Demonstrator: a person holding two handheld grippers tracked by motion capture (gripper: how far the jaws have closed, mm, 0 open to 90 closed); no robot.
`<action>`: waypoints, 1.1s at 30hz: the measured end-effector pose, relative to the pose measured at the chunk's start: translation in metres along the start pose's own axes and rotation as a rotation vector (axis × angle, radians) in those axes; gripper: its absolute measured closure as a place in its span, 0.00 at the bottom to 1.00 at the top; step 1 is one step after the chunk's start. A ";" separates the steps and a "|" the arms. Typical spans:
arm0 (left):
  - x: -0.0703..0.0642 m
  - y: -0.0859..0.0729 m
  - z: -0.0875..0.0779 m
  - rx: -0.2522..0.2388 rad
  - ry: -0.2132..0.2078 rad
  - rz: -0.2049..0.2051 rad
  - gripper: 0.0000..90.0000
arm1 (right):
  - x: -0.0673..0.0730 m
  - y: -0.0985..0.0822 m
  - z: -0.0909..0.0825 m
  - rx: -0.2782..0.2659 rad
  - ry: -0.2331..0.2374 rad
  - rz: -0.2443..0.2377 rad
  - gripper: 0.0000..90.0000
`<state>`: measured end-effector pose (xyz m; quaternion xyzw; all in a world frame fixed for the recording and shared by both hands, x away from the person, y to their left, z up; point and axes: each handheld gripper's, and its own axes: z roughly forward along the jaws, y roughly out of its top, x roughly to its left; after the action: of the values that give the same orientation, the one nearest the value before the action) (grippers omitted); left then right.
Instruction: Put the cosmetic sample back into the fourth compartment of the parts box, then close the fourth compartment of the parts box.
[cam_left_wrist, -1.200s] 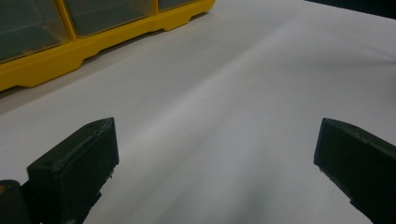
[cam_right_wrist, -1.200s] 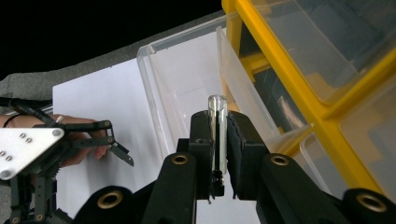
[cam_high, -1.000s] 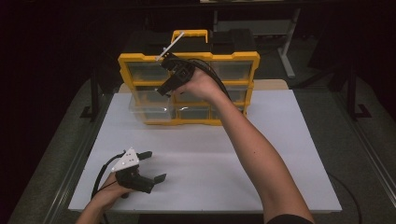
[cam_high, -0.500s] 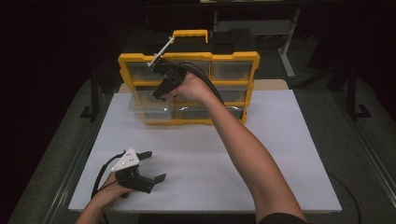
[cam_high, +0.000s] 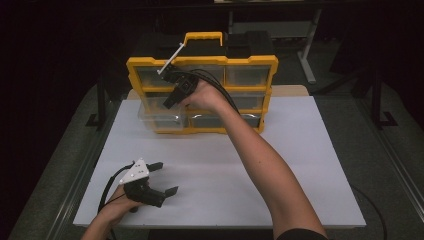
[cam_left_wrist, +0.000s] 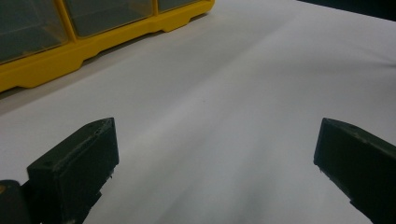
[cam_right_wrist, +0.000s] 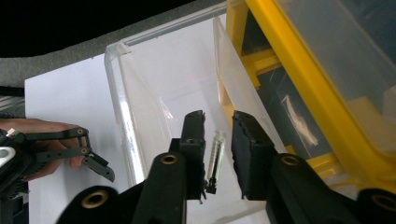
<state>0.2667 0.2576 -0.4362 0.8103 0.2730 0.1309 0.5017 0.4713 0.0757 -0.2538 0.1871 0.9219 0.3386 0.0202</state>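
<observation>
A big white sheet (cam_high: 300, 160) covers the middle of the high view. A grey floor (cam_high: 385, 165) runs along the right and left edges. At the upper right stands what may be a metal table leg (cam_high: 306, 55).
</observation>
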 end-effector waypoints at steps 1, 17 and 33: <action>0.000 0.000 0.000 0.003 0.000 -0.002 0.00 | 0.001 0.000 -0.002 -0.008 0.002 0.003 0.87; -0.001 0.000 0.000 0.001 0.002 -0.005 0.00 | 0.024 -0.012 -0.024 -0.062 0.058 -0.029 0.99; -0.003 0.000 0.002 -0.003 0.000 -0.006 0.00 | 0.044 -0.024 -0.011 -0.049 0.088 -0.050 0.99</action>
<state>0.2658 0.2545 -0.4365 0.8088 0.2755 0.1296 0.5032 0.4206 0.0679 -0.2560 0.1484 0.9176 0.3686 -0.0073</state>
